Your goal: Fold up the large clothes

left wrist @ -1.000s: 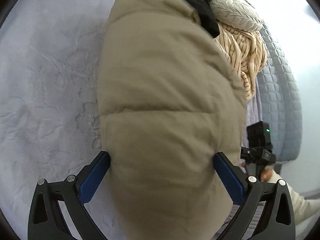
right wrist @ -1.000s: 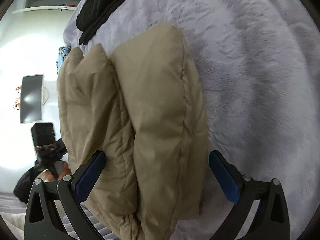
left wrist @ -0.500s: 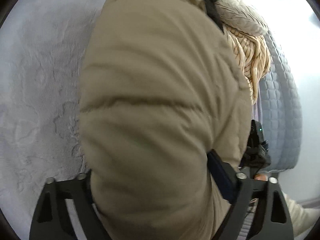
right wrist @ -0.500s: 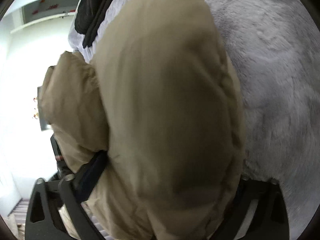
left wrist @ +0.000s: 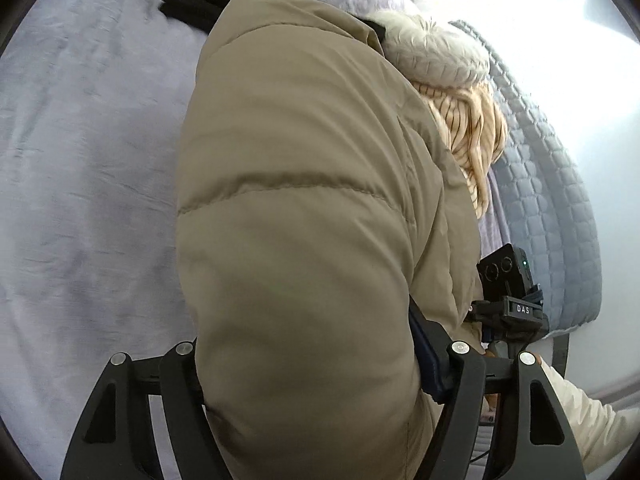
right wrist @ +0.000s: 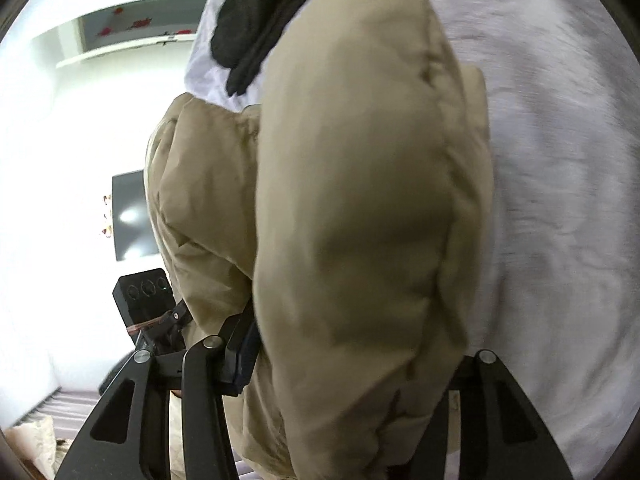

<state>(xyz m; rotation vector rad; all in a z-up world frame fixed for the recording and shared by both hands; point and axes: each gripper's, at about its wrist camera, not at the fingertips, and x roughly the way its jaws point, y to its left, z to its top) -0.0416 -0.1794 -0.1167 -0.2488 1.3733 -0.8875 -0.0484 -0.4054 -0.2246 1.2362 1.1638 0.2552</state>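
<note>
Left wrist view: the left gripper [left wrist: 308, 364] closes on the near end of the folded puffer jacket [left wrist: 304, 208], whose long axis runs far, above the bed cover [left wrist: 80, 140]. The right gripper [right wrist: 352, 360] also closes, clamping the jacket's near right edge.

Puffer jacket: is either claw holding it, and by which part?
Both. The left claw and right claw are each closing on the folded beige puffer jacket, squeezing its near padded end from both sides.
</note>
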